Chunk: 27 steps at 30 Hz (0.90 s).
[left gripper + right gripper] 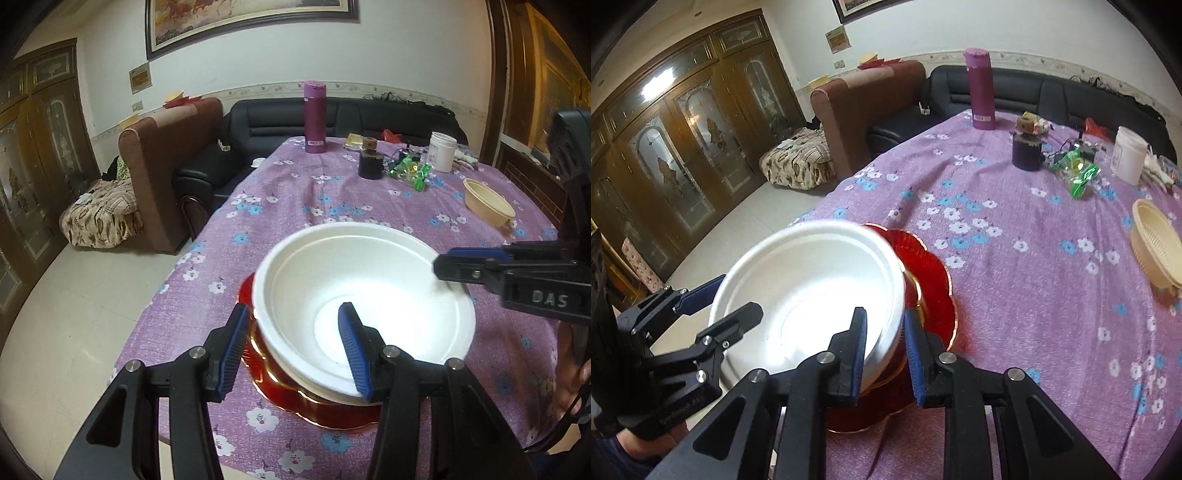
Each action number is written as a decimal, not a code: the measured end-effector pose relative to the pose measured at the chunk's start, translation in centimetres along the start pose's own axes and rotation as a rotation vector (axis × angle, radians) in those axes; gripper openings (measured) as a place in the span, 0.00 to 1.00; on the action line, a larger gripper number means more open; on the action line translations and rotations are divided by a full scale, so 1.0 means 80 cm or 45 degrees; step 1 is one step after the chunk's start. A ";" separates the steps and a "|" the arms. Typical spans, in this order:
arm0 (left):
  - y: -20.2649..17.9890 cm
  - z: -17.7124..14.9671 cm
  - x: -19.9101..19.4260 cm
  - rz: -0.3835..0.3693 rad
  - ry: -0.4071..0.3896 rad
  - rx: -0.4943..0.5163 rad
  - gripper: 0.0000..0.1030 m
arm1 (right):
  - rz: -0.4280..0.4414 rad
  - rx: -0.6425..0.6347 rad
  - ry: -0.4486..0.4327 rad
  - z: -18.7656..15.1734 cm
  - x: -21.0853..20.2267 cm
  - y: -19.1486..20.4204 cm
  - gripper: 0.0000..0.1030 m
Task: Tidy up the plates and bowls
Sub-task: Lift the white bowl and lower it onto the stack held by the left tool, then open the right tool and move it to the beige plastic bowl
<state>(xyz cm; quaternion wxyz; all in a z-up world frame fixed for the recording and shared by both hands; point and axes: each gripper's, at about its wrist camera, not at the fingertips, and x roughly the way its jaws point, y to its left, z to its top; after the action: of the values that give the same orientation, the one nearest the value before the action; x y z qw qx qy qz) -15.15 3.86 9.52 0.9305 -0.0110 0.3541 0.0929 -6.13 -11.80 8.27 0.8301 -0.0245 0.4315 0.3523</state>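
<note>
White bowl (365, 295) is seated on the red plate (934, 280) at the tabletop (295, 192) edge; its rim is straddled, ungripped, by the parted left claw (291, 347) and right claw (886, 350).

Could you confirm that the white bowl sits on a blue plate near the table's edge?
Not quite: the plate under the white bowl is red, not blue, as the right wrist view shows. It does sit near the table's edge.
</note>
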 end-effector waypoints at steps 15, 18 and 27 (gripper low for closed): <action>-0.102 0.048 -0.044 -0.241 -0.098 0.204 0.54 | -0.101 0.183 -0.149 -0.012 -0.081 -0.100 0.30; -0.155 0.053 -0.035 -0.372 -0.056 0.284 0.54 | -0.161 0.245 -0.163 -0.022 -0.098 -0.139 0.30; -0.286 0.047 0.027 -0.597 0.132 0.409 0.54 | -0.344 0.491 -0.172 -0.054 -0.147 -0.271 0.29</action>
<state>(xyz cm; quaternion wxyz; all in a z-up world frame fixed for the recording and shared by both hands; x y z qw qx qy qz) -6.96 -17.98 9.83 0.8971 0.0505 0.3992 -0.1826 -0.47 -36.19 8.52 0.8861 0.1005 0.4270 0.1499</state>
